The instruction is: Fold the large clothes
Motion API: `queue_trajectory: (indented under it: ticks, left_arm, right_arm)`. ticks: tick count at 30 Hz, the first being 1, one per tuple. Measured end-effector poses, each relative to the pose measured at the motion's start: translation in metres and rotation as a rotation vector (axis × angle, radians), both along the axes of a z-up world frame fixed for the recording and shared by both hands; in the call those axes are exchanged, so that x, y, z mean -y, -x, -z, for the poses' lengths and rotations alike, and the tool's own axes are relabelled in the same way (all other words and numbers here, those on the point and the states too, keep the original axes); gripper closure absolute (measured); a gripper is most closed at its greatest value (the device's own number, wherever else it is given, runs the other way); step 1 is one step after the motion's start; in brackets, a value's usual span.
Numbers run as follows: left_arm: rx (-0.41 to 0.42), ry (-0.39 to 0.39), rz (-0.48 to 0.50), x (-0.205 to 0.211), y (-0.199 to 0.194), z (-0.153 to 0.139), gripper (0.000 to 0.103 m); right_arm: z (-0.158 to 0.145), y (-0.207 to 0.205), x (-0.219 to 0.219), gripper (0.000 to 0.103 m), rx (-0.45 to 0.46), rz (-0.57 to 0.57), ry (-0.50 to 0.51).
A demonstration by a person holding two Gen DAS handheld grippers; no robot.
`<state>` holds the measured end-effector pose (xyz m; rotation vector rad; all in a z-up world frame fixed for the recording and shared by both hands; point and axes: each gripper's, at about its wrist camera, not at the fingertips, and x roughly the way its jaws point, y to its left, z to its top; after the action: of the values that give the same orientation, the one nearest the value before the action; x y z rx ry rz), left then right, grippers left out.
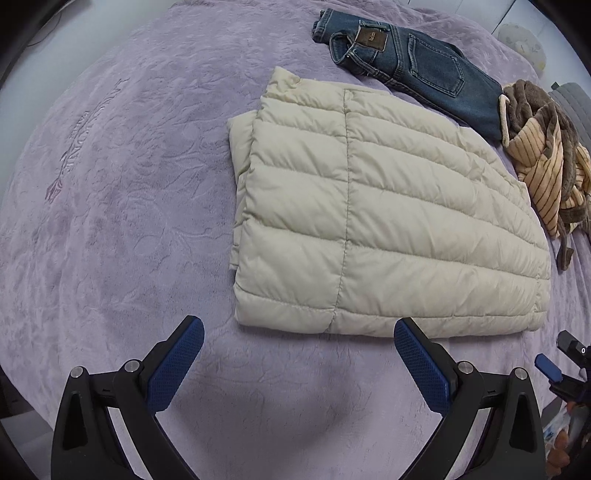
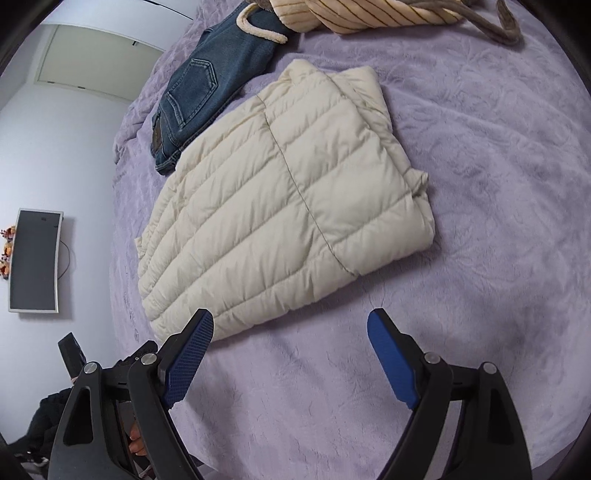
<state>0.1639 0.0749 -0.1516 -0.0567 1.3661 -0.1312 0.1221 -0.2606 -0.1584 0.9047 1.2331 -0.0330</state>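
Observation:
A cream quilted puffer jacket (image 1: 384, 218) lies folded into a flat rectangle on the purple bedspread (image 1: 122, 206). My left gripper (image 1: 299, 328) hangs open just short of the jacket's near edge, with nothing between its blue pads (image 1: 173, 365). In the right wrist view the same jacket (image 2: 284, 195) lies ahead and to the left. My right gripper (image 2: 290, 325) is open above bare bedspread (image 2: 480, 184) by the jacket's near corner, and its left pad (image 2: 188, 362) is close to that corner. Neither gripper holds anything.
Folded blue jeans (image 1: 413, 70) lie beyond the jacket, also in the right wrist view (image 2: 207, 88). A crumpled brown and striped garment (image 1: 546, 155) sits beside them at the bed's far side (image 2: 369, 14). A wall monitor (image 2: 35, 260) hangs past the bed's left edge.

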Motion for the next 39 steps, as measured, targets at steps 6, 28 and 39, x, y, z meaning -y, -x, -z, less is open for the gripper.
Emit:
queue_trajectory:
  ticks: [6,28,39]
  left_arm:
    - [-0.058,0.020,-0.046,-0.010,0.008,0.021,0.000]
    - [-0.074,0.539,-0.352,-0.034,-0.029,0.084,0.000]
    - [-0.012,0.544,-0.385,-0.050,-0.046,0.080,0.065]
  right_arm:
    - [0.019,0.014,-0.004,0.015,-0.039,0.020,-0.066]
    - [0.086,-0.023,0.017,0.015,0.084,0.198,-0.366]
    - [0.111,-0.035,0.037,0.059,0.115,0.361,-0.492]
